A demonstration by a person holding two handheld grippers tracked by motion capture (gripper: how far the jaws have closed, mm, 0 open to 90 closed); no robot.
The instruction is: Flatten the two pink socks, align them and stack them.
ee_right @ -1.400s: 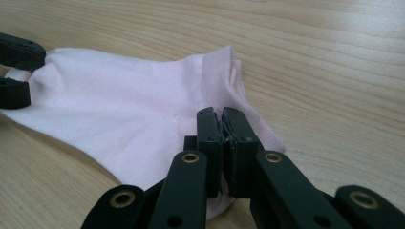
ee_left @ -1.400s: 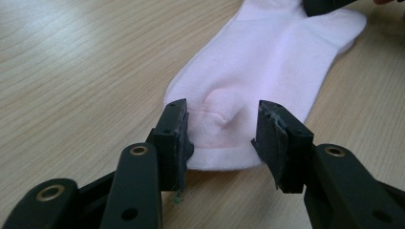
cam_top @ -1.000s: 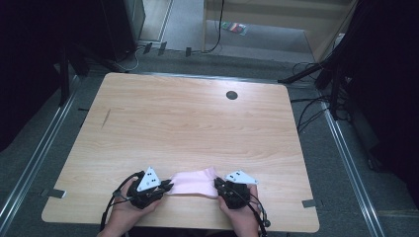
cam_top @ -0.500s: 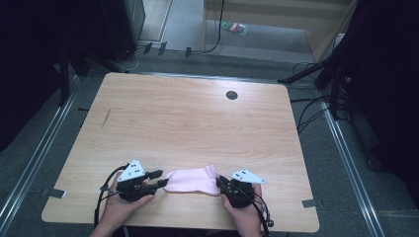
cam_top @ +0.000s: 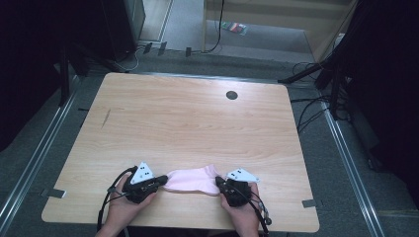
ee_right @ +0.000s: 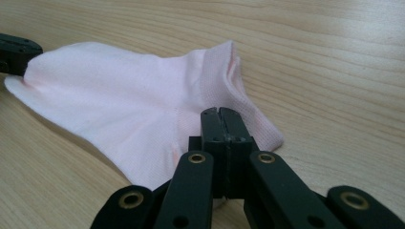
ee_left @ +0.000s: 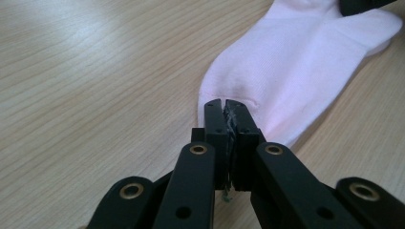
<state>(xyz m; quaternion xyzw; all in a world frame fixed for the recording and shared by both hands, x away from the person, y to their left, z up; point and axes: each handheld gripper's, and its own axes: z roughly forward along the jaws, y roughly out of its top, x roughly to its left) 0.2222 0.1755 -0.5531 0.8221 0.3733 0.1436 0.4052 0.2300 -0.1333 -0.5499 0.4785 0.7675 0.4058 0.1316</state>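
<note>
Black fingers (ee_left: 224,109) of the left gripper (cam_top: 159,180) are pressed together on the toe end of a pale pink cotton ankle sock (cam_top: 191,178), with a pinch of fabric puckered at their tips, while the right gripper (cam_top: 219,181) has its own fingers (ee_right: 222,117) clamped on the heel end just below the ribbed cuff. The sock lies flat and stretched between the two tools along the near edge of the light wooden surface (cam_top: 188,123), the person's hands entering from below.

The left gripper view shows the sock (ee_left: 296,62) running away toward the other tool's dark tip at the top right; the right gripper view shows the open cuff of the sock (ee_right: 143,105) and the opposite tool at the far left. From the high view, a small round dark hole (cam_top: 231,95) sits near the surface's far edge. Beyond it lie grey carpeted floor (cam_top: 257,44), black cables (cam_top: 309,106) and dark curtains (cam_top: 29,59).
</note>
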